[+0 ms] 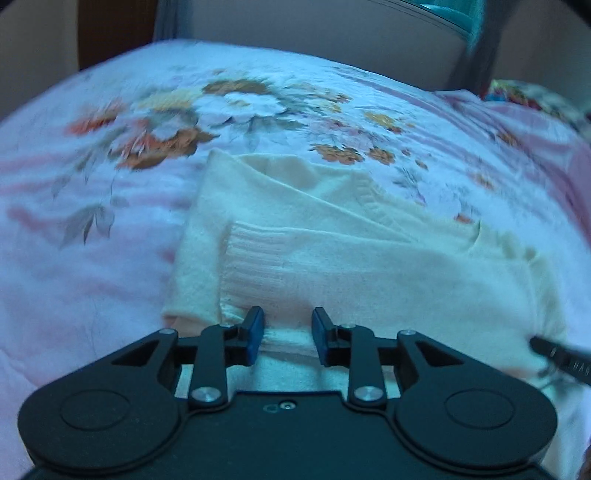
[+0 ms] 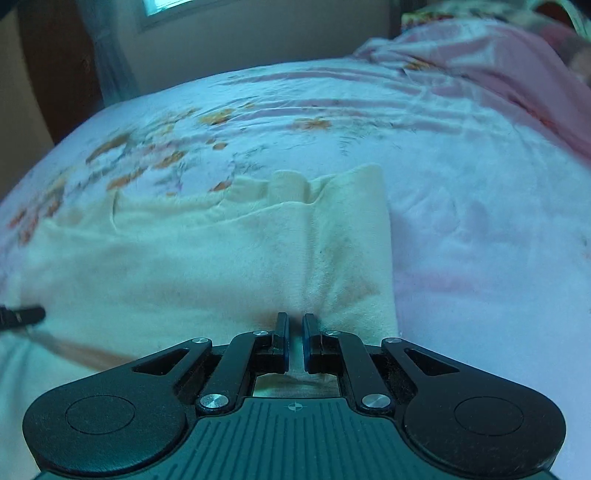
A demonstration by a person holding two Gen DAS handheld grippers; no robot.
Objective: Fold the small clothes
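A cream knit sweater (image 1: pixel 332 258) lies partly folded on the floral bedspread (image 1: pixel 110 184), a ribbed cuff on top near its near edge. My left gripper (image 1: pixel 288 325) sits at the sweater's near hem with its jaws apart around a fold of cloth. My right gripper (image 2: pixel 294 325) is shut on the near edge of the sweater (image 2: pixel 221 258), which puckers toward the fingers. The right gripper's tip (image 1: pixel 557 349) shows at the left wrist view's right edge. The left gripper's tip (image 2: pixel 22 315) shows at the right wrist view's left edge.
The pink and white bedspread (image 2: pixel 480 221) covers the bed around the sweater. A bunched pink blanket (image 2: pixel 498 66) lies at the far right. A wall and window (image 2: pixel 166 7) stand beyond the bed, with a dark wooden frame (image 2: pixel 48 74) on the left.
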